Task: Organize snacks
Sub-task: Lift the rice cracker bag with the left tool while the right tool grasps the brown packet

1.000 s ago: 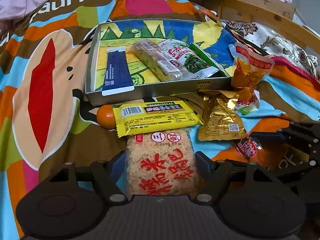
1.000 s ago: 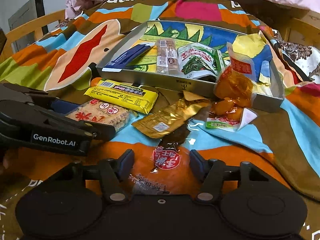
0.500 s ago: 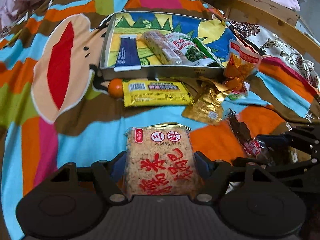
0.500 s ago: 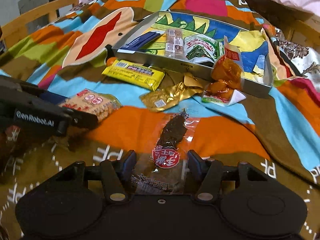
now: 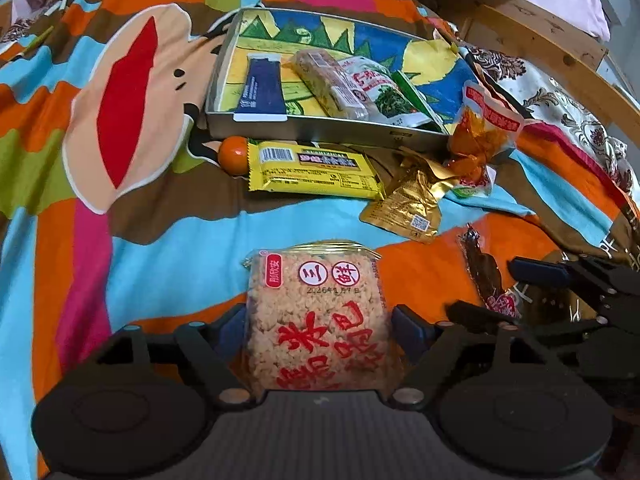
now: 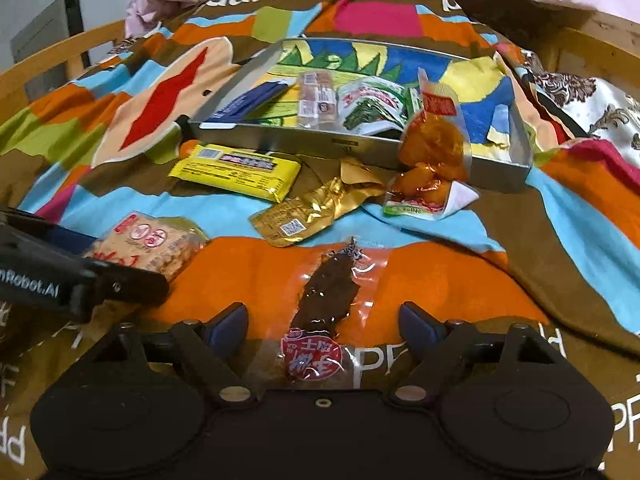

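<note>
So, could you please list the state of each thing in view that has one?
left gripper: shut on the rice cracker pack
right gripper: open, around the dark jerky pack, which lies flat
metal tray: lidless, holding snacks
gold pouch: crumpled, on the blanket
yellow bar: flat, outside the tray

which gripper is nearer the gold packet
Right. The right gripper sits just short of the gold packet, with only the dark jerky pack between; the left gripper is farther off, to the packet's left.
</note>
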Available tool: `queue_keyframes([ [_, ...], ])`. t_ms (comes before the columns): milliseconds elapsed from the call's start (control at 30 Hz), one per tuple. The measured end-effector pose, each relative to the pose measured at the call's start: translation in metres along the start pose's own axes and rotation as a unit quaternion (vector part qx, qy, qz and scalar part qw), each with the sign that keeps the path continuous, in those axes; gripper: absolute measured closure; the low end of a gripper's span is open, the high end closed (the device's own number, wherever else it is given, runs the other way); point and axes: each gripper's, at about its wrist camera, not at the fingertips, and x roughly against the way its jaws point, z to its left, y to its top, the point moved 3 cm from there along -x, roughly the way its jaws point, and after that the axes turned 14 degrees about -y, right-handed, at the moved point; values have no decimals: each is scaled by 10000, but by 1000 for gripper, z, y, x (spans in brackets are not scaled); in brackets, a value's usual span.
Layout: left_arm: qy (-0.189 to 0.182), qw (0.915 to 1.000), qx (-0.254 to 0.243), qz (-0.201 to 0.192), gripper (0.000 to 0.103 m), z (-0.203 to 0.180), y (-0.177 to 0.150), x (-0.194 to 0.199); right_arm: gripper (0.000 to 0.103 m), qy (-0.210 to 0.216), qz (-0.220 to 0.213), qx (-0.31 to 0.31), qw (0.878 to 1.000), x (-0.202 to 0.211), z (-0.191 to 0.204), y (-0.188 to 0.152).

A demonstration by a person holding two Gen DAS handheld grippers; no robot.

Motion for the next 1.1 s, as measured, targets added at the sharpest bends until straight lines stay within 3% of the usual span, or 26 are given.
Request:
queue_keyframes([
  [100, 55, 9999, -121, 71, 19, -1, 0, -6, 27, -94, 2, 169, 9998, 1, 5, -3],
  [167, 127, 9997, -168, 87, 22, -2, 0, -9, 49, -38, -1, 190, 9998, 4, 7, -4],
  [233, 279, 9990, -333, 131, 26, -5, -2, -10, 52, 2, 5, 206, 9998, 8, 7, -5],
  [367, 290, 9986, -420, 102, 28, -9, -4, -5, 54, -101, -162, 419, 9989, 17, 11, -5],
  [467, 222, 9992, -325, -3, 28, -10, -5, 2, 57, -372, -526, 940, 9935, 28, 21, -8],
  [633, 187, 9986, -298, -406, 28, -14, -1, 18, 59, -1086, -1489, 2111, 9599, 45, 41, -14],
  [800, 184, 9953, -254, -914, 28, -14, 7, 33, 59, -1301, -1695, 2374, 9476, 45, 43, -15],
  [1100, 158, 9906, -110, -1353, 28, -10, 14, 40, 59, -1755, -2295, 2555, 9226, 55, 42, -5],
])
